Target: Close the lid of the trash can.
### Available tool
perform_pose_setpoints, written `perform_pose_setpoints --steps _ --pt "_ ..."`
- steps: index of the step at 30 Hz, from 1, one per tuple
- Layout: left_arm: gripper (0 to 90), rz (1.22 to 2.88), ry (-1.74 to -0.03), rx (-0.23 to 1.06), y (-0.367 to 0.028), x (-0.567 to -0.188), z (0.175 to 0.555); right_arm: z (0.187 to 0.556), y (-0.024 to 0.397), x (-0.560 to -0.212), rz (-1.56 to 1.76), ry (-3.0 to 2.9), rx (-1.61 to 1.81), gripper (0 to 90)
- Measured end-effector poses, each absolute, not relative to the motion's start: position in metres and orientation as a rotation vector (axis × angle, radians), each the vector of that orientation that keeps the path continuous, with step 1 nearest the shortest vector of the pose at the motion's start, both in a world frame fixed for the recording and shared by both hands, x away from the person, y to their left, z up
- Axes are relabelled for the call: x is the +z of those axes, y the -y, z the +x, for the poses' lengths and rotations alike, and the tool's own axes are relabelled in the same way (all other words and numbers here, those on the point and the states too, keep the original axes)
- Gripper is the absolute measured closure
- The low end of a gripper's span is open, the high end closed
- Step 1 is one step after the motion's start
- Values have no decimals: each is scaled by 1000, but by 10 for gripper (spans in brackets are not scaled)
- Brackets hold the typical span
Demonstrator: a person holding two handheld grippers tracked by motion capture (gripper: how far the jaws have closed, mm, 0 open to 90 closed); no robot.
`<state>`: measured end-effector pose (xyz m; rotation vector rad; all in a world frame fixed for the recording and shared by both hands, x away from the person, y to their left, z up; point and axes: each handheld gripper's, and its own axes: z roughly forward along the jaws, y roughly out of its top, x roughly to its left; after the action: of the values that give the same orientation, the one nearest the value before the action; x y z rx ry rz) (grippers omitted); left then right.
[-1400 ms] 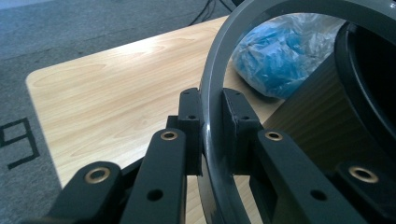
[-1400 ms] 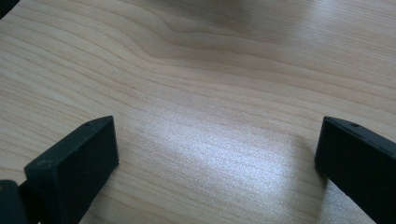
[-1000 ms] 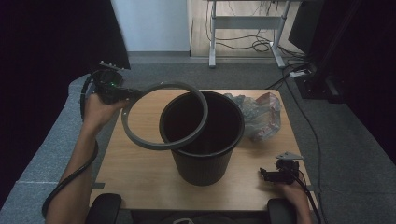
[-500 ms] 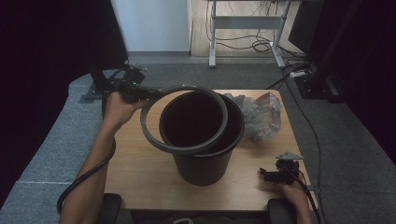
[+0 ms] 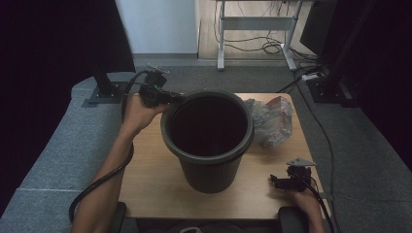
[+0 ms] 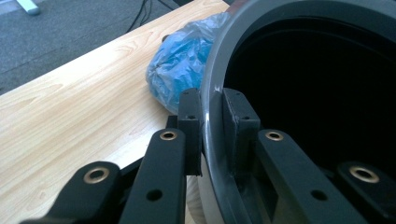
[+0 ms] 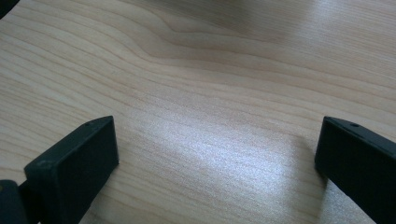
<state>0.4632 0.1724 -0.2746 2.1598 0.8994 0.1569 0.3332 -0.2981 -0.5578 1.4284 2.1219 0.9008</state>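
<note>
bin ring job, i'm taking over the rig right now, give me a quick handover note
Left gripper: shut on the grey ring, one jaw outside, one inside.
Right gripper: open, holding nothing, low over the table at its near right corner.
The ring lies over the mouth of the black bin at mid-table; a crumpled plastic bag lies behind the bin, to its right.
Done: ring brought over the bin.
Left: probably seat the ring, then let go.

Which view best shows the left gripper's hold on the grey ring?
The left gripper view: the left gripper has its jaws clamped on the grey ring, one inside and one outside. The high view shows the ring atop the bin, grip detail small. The right gripper view shows bare table.
</note>
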Motion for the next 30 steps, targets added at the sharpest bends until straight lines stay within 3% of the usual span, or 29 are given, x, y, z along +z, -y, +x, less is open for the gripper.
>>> perform_pose_setpoints --steps 30 --pt "769 2191 -916 198 -165 -279 460 333 298 -558 1428 -2121 901 0"
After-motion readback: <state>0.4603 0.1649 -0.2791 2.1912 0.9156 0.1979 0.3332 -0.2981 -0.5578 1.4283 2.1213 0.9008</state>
